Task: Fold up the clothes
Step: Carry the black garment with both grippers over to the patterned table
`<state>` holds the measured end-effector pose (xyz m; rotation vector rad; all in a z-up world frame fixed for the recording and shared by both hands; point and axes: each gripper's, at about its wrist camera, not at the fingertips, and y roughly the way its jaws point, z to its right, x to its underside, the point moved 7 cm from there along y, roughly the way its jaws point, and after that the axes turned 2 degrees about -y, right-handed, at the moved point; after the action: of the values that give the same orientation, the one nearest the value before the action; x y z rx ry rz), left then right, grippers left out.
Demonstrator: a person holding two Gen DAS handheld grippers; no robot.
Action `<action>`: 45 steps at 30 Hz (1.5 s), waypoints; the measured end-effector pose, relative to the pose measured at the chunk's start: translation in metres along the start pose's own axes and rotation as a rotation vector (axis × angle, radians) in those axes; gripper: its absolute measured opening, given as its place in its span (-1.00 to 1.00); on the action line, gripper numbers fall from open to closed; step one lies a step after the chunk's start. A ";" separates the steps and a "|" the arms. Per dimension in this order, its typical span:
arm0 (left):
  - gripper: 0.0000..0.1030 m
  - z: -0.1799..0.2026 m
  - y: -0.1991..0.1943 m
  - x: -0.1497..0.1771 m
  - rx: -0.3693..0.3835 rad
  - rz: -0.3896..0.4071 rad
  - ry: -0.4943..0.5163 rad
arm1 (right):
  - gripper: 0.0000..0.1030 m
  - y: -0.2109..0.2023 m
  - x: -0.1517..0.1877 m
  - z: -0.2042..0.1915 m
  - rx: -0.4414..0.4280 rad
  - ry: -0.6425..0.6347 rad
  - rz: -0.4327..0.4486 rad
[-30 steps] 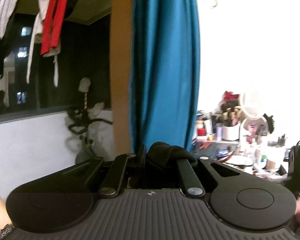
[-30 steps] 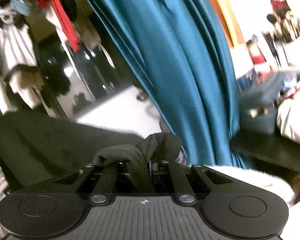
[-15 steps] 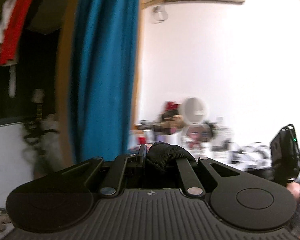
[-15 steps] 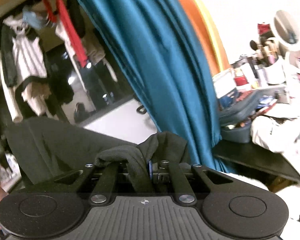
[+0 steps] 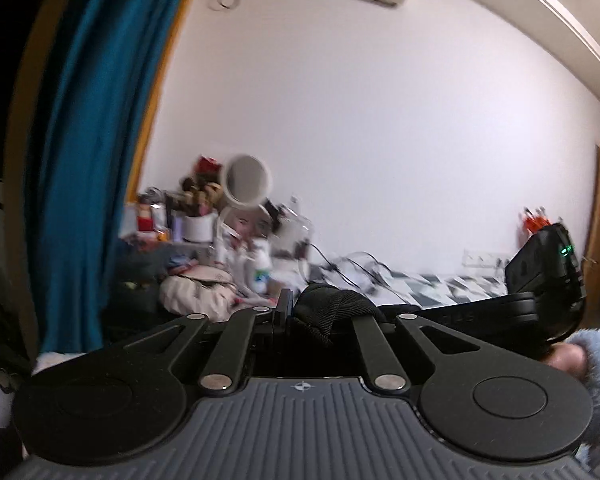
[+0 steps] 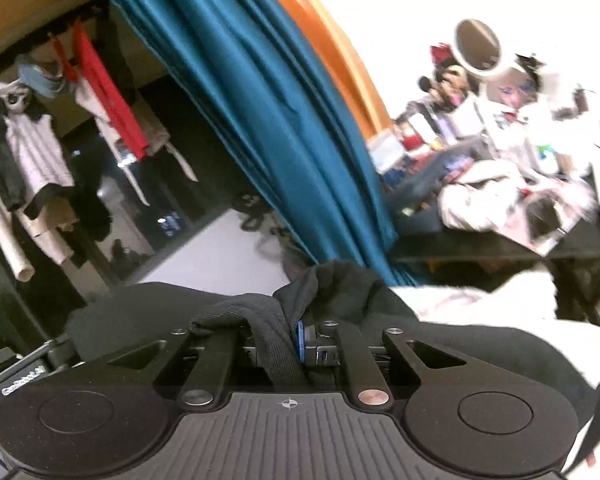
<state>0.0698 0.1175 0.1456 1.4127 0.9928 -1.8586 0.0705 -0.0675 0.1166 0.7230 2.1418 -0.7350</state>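
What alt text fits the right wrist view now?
The right gripper is shut on bunched black cloth, held up in the air. Behind it hang a teal curtain and clothes; a cluttered desk stands at right.

Black ribbed garment point(image 6: 340, 292) bunched in the right gripper point(image 6: 300, 340), teal curtain point(image 6: 268, 100) hanging beyond it, red cloth point(image 6: 112, 100) and a white-striped top point(image 6: 36, 148) off to its left.

Teal curtain point(image 5: 80, 160) — cluttered desk point(image 6: 480, 240)
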 end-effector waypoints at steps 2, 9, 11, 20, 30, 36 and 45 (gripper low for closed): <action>-0.83 0.018 0.006 0.001 0.041 0.002 0.004 | -0.83 -0.026 0.008 0.003 0.020 0.012 -0.003; -0.83 0.104 0.049 0.010 0.178 0.019 0.030 | -0.83 -0.111 0.014 0.044 0.102 0.034 0.047; -0.83 0.134 0.057 0.017 0.203 0.018 0.044 | -0.83 -0.137 0.012 0.060 0.121 0.021 0.066; -0.83 0.330 0.144 0.024 0.347 0.009 0.134 | -0.82 -0.298 -0.019 0.144 0.204 -0.053 0.187; -0.83 0.464 0.237 0.023 0.497 -0.003 0.107 | -0.82 -0.442 -0.064 0.237 0.421 -0.067 0.218; -0.83 0.522 0.281 0.020 0.628 -0.002 0.130 | -0.82 -0.497 -0.082 0.292 0.488 -0.019 0.312; -0.84 0.560 0.420 -0.021 0.704 0.049 0.116 | -0.83 -0.516 -0.162 0.399 0.575 0.024 0.391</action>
<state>0.1249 -0.5801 0.1666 1.9286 0.3364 -2.2180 -0.0081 -0.7334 0.1609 1.4057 1.7264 -1.1331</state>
